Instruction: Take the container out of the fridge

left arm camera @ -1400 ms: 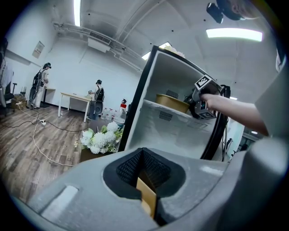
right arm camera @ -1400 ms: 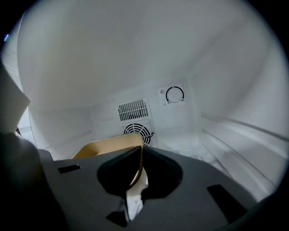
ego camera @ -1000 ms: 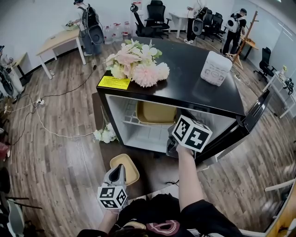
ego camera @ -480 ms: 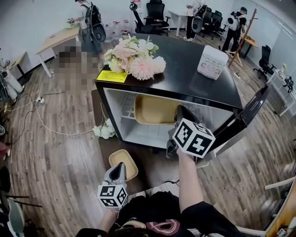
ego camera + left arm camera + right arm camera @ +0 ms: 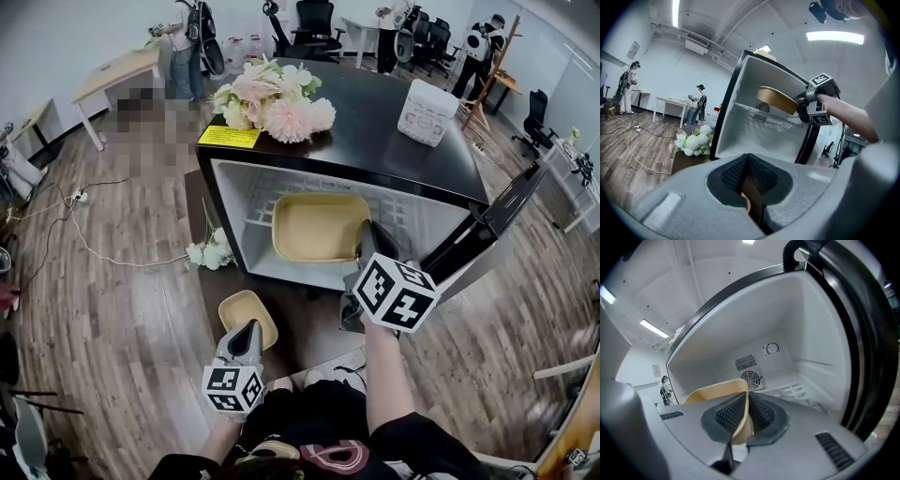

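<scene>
The right gripper (image 5: 367,242) grips the container's (image 5: 314,227) rim at the fridge (image 5: 375,141) mouth; left gripper (image 5: 249,330) holds a yellow lid (image 5: 239,307).

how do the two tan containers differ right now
The inner container is inside the fridge, rim pinched by the right gripper; the outer container is outside, low before the fridge, pinched by the left gripper. The inner container looks larger and squarer. Both are tan and open-topped.

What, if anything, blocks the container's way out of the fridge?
Nothing visible. The right gripper is shut on the container at its rim. The door stands wide open to the right. The second container, held by the left gripper, sits low and left of the opening.
</scene>
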`<action>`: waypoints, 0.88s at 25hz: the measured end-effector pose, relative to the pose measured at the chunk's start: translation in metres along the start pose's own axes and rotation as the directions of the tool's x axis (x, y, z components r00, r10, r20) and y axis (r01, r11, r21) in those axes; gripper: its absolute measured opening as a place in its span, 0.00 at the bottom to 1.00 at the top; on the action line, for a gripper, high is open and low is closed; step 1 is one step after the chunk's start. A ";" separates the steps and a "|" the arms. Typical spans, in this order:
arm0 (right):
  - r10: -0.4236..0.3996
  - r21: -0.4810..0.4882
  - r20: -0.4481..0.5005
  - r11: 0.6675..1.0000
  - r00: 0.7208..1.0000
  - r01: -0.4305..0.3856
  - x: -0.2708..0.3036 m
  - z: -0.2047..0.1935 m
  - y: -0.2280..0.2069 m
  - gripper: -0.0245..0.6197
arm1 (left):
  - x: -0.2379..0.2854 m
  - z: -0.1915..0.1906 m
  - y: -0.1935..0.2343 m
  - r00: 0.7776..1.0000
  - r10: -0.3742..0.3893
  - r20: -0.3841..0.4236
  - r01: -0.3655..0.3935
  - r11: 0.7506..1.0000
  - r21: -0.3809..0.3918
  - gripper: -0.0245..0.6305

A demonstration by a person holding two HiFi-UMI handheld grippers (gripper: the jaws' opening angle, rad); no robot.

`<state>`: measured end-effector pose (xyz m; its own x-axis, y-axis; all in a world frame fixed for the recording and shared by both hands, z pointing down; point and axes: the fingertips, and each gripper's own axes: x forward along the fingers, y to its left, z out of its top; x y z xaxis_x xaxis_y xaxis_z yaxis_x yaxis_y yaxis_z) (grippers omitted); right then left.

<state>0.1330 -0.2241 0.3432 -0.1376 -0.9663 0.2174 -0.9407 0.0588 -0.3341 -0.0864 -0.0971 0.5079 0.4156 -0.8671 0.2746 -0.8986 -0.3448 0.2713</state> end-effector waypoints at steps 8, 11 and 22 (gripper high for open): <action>-0.005 0.000 0.003 1.000 1.000 0.005 -0.026 -0.020 -0.003 0.08 | -0.001 -0.004 -0.012 1.000 -0.028 -0.004 0.028 1.000 0.005 0.05; -0.009 0.002 -0.009 1.000 1.000 0.009 -0.031 -0.029 -0.005 0.08 | -0.003 -0.005 -0.013 0.999 -0.031 -0.006 0.031 0.999 0.007 0.05; -0.023 -0.001 -0.025 1.000 0.999 0.023 -0.048 -0.049 -0.007 0.08 | -0.010 -0.009 -0.017 0.999 -0.042 -0.012 0.042 0.999 0.018 0.05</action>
<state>0.1311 -0.1655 0.3800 -0.1234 -0.9609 0.2478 -0.9439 0.0366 -0.3282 -0.0739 -0.0793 0.5093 0.4545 -0.8476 0.2738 -0.8827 -0.3873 0.2663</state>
